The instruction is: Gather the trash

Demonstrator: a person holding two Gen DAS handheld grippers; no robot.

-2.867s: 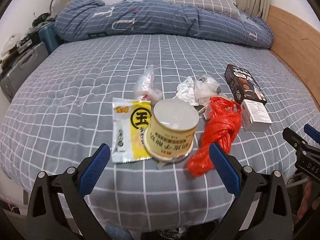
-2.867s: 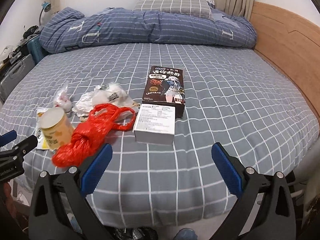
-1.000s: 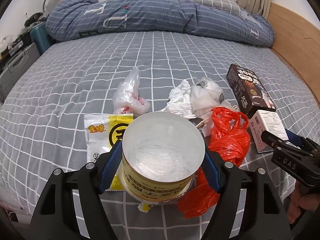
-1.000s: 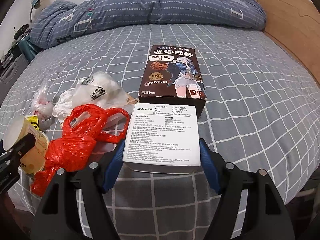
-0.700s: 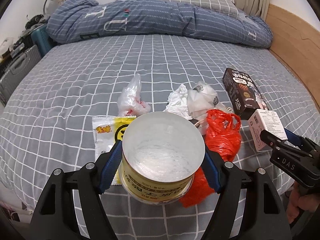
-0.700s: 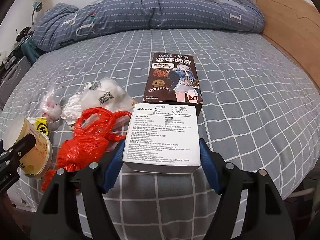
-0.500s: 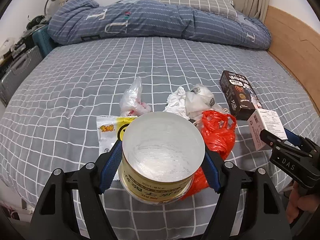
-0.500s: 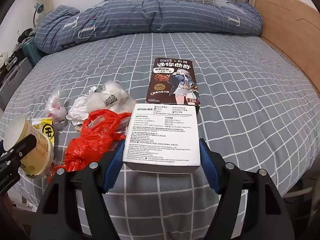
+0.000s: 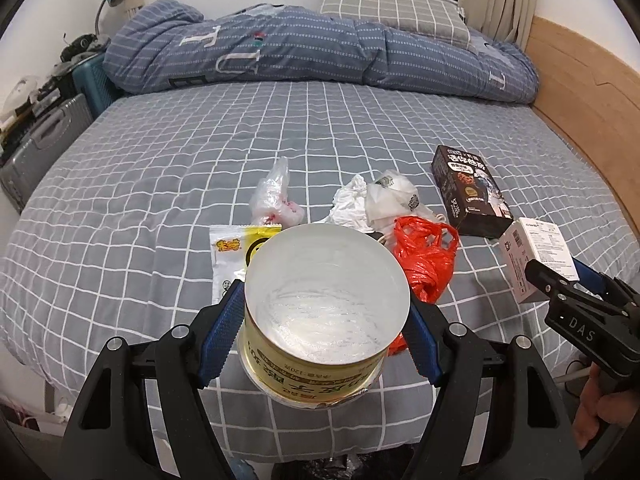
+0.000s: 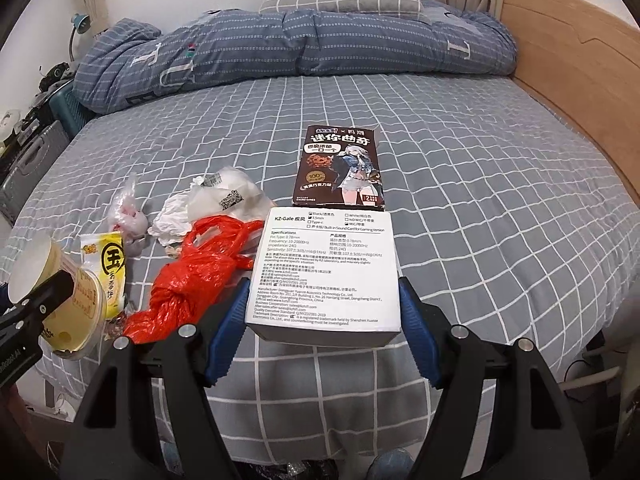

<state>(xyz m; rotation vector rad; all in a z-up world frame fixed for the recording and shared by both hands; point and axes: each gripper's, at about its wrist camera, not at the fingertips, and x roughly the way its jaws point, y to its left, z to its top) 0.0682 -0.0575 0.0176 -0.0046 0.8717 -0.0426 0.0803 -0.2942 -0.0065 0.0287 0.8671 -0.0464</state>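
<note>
My left gripper (image 9: 325, 338) is shut on a yellow round tub (image 9: 320, 320) with a white lid, held in the air above the bed's near edge. My right gripper (image 10: 325, 328) is shut on a white printed box (image 10: 326, 276), also lifted off the bed. Left on the grey checked bed (image 9: 160, 168) lie a red plastic bag (image 9: 424, 258), a yellow snack packet (image 9: 232, 252), crumpled white wrappers (image 9: 376, 204), a small clear bag (image 9: 274, 200) and a dark cookie box (image 10: 340, 168). The tub (image 10: 60, 292) shows at the right wrist view's left edge.
A rolled blue duvet (image 9: 320, 52) and a checked pillow (image 9: 392, 12) lie at the head of the bed. A wooden headboard panel (image 9: 588, 92) runs along the right. Suitcases and clutter (image 9: 40, 128) stand to the left of the bed.
Both grippers have lifted and drawn back from the bed with the tub and the white box in their jaws. The remaining trash has not moved.
</note>
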